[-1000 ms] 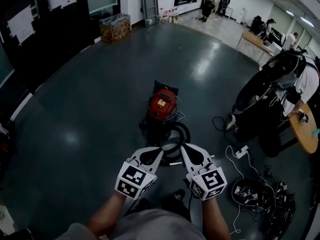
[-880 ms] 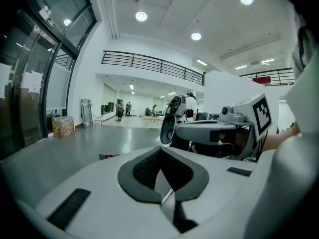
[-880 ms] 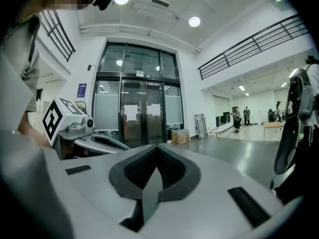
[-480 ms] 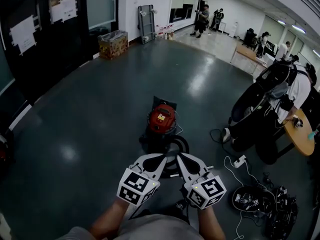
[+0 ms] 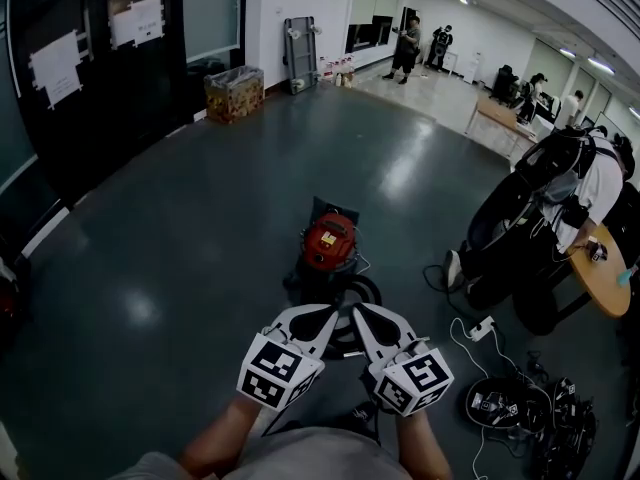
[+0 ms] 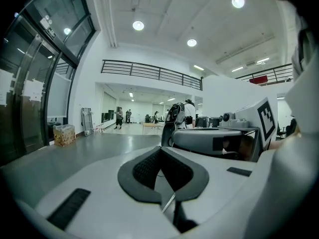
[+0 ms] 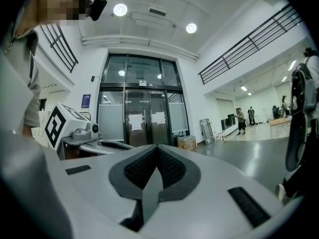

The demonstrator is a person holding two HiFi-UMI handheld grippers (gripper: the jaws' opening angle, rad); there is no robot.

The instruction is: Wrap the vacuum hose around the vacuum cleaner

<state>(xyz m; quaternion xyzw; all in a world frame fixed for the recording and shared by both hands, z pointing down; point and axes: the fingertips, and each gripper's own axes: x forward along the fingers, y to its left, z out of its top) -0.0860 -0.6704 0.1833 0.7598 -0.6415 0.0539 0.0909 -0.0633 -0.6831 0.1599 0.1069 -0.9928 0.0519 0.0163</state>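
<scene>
A red-topped vacuum cleaner point(image 5: 328, 244) stands on the dark floor in the head view, with its black hose point(image 5: 352, 290) lying in loops around its base on the near side. My left gripper point(image 5: 325, 313) and right gripper point(image 5: 357, 313) hover side by side in front of it, raised above the floor, tips close together. Both are shut with nothing between the jaws. In the left gripper view the left gripper point(image 6: 160, 148) points across the hall and the right one shows beside it. The right gripper point(image 7: 155, 147) faces glass doors.
A person with a black backpack point(image 5: 575, 173) stands at a round wooden table point(image 5: 606, 266) on the right. Cables, a power strip point(image 5: 481, 328) and black gear point(image 5: 520, 408) lie on the floor at the lower right. A cardboard box point(image 5: 234, 92) sits far back.
Both grippers have risen a little and drawn closer together; the view has tilted up slightly. The vacuum and hose have not moved.
</scene>
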